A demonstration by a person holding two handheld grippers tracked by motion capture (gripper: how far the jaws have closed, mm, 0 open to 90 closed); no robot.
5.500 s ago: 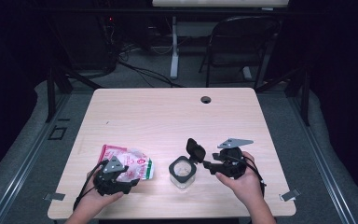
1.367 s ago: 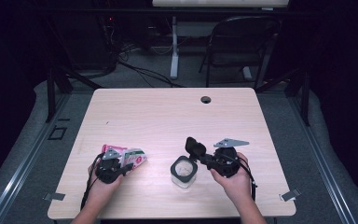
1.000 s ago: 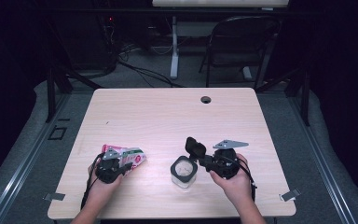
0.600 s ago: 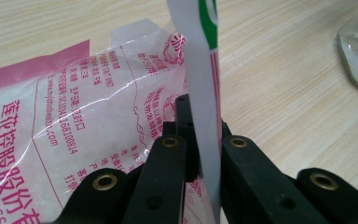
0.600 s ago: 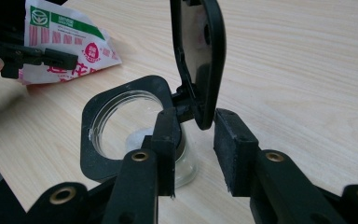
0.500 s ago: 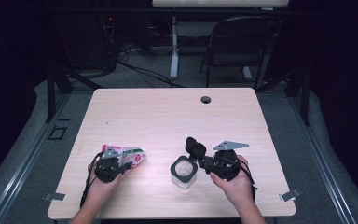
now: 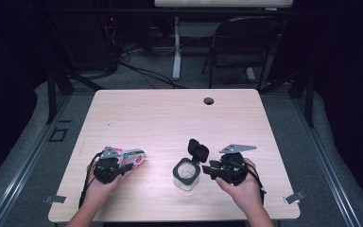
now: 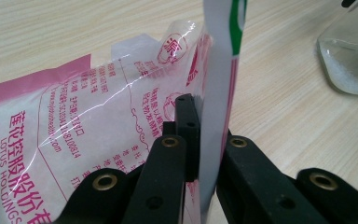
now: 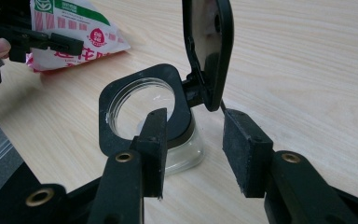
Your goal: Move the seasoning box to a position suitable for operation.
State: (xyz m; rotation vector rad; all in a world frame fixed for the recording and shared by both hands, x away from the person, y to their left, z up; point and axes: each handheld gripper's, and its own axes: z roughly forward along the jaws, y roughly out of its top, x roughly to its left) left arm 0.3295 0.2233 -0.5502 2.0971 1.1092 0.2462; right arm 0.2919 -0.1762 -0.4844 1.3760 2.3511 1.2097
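- Two grippers, little changed over the last second: left gripper point(image 7: 123, 166) stays clamped on the packet's point(image 7: 131, 156) edge; right gripper point(image 9: 193, 149) remains parted.
- Packet lies left of the jar point(image 7: 186, 172), long axis pointing toward it.
- Jar's lid point(image 9: 208, 51) stands hinged upright, beside the right gripper.

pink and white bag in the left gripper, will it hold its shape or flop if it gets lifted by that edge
The bag looks like thin glossy film, creased and buckled, so it will probably sag and fold rather than stay flat. The left gripper pinches only a narrow flap, and the shiny plastic may slip. It lies low and soft on the table, so its contents likely shift when raised.
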